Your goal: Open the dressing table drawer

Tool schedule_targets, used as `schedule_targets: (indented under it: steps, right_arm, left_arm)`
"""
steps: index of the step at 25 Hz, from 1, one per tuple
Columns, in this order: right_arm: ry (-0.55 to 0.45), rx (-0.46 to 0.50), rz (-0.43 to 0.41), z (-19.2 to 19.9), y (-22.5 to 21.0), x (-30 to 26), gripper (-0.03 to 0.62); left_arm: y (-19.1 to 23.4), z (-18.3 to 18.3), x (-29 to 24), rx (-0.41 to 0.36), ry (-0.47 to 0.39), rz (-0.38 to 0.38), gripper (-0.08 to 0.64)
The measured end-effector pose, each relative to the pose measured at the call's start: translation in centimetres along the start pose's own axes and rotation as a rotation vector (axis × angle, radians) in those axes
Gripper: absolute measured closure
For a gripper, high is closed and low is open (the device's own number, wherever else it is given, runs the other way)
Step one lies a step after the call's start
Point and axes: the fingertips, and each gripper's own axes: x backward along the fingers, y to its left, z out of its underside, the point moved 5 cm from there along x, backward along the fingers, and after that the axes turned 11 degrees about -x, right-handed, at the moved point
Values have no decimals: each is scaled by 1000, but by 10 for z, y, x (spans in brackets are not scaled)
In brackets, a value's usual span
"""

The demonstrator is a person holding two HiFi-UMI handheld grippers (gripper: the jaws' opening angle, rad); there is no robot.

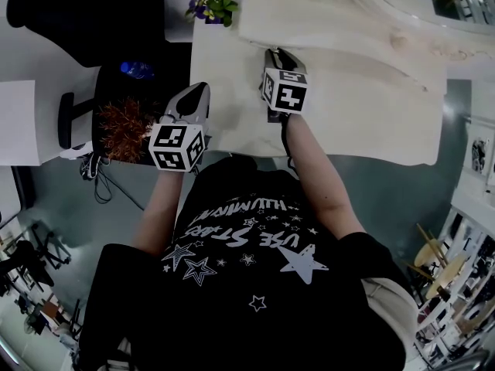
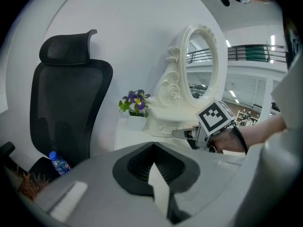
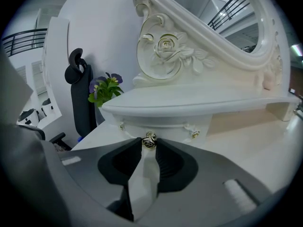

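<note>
grasp stage, by the look of it: your right gripper (image 3: 150, 144) has its 2 jaws clamped on the small gold knob (image 3: 150, 139) at the middle of the dressing table drawer (image 3: 163, 125), which sits shut under the curved shelf (image 3: 199, 100) below the mirror. your left gripper (image 2: 154, 144) waits near the left edge of the tabletop (image 3: 255, 148), jaws together on nothing. the next move is likely a straight pull back toward you, level with the tabletop, keeping the pinch firm, since the knob is tiny and round and could slip out. you have open room back to your body; the flower pot (image 3: 105, 91) stands well to the left, clear of the drawer's path.
</note>
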Motion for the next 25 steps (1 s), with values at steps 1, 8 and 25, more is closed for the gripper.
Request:
schedule_targets:
  steps: [1, 8, 25]
  right_arm:
    - [0, 1, 0, 0, 0, 1, 468]
    - [12, 9, -3, 8, 0, 9, 469]
    - [28, 7, -19, 31, 4, 34, 469]
  left_arm:
    - [0, -1, 1, 0, -2, 0, 560]
    - [-5, -1, 5, -6, -19, 14, 560]
    - [-20, 8, 24, -16, -23, 14, 560]
